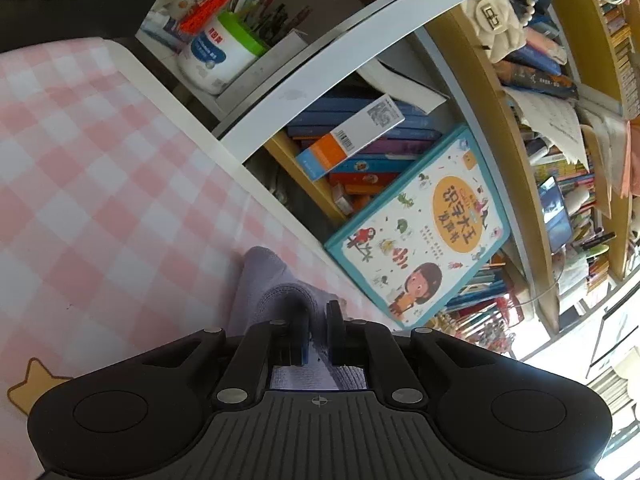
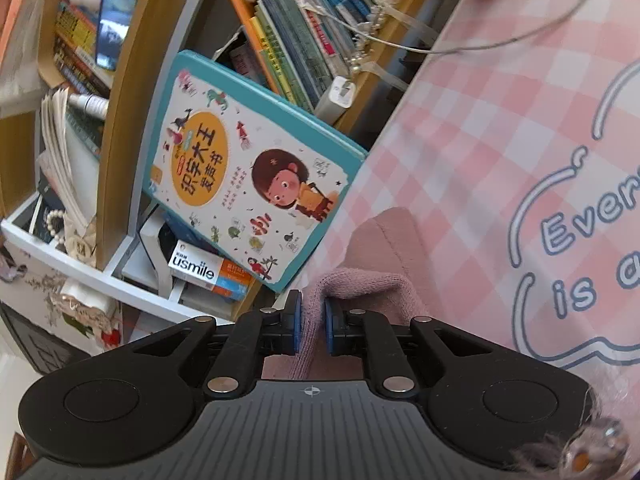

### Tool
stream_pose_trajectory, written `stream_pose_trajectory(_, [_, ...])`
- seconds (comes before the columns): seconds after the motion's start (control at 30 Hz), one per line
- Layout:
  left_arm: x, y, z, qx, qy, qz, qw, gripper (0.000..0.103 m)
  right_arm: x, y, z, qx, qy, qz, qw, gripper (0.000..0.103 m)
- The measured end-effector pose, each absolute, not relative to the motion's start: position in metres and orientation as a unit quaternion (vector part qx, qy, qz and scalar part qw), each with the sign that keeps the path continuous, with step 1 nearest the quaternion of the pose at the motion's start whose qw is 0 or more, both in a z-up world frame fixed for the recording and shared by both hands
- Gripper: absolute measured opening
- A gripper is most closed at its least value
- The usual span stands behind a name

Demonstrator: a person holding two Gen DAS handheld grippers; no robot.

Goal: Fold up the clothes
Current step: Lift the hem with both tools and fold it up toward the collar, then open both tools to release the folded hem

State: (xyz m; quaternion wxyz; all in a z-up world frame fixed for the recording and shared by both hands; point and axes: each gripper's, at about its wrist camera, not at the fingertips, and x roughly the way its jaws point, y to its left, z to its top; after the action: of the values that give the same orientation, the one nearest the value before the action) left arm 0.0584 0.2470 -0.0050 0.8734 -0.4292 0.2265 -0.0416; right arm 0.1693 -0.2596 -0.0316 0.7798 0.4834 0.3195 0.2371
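In the left wrist view a grey-lilac knit garment [image 1: 260, 276] lies on the pink-and-white checked tablecloth [image 1: 80, 160]. A fold of it runs up between the fingers of my left gripper [image 1: 318, 312], which is shut on the cloth. The right wrist view shows a mauve-pink knit garment [image 2: 384, 240] on the same checked cloth [image 2: 480, 120]. Its ribbed edge loops over and down between the blue pads of my right gripper [image 2: 313, 304], also shut on the fabric. Both grippers sit low near the table's edge by the shelves. The rest of the garment is hidden below the grippers.
A teal children's picture book [image 1: 424, 224] [image 2: 248, 168] leans against a crowded bookshelf [image 1: 360, 152] just past the table edge. A white tub [image 1: 212, 60] and pens stand at the far left. A thin cable [image 2: 520, 36] and white charger [image 2: 336, 100] lie near the shelf.
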Motion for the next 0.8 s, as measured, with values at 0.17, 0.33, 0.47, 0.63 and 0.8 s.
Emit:
stream_pose_trajectory(0.17, [0.051,0.246,0.002,-0.417,0.181,-0.060,0.888,0.037,0.165,-0.264,-0.026,0.470,0.301,0.237,0.795,0.025])
stream_pose_trajectory(0.33, [0.030,0.241,0.022,-0.358,0.100,-0.060,0.926,0.055,0.149,-0.273,0.001,0.389,0.229,0.199,0.870,0.037])
stream_pose_trajectory(0.47, [0.035,0.232,0.022,-0.331,0.122,-0.050,0.934,0.055,0.137,-0.262,0.018,0.273,0.190,0.173,0.927,0.039])
stream_pose_trajectory(0.63, [0.049,0.215,0.017,-0.259,0.178,-0.014,0.949,0.055,0.134,-0.225,0.022,0.114,0.199,0.177,0.957,0.041])
stream_pose_trajectory(0.8, [0.058,0.219,0.000,-0.294,0.221,-0.004,0.930,0.054,0.140,-0.196,0.007,0.018,0.245,0.156,0.957,0.040])
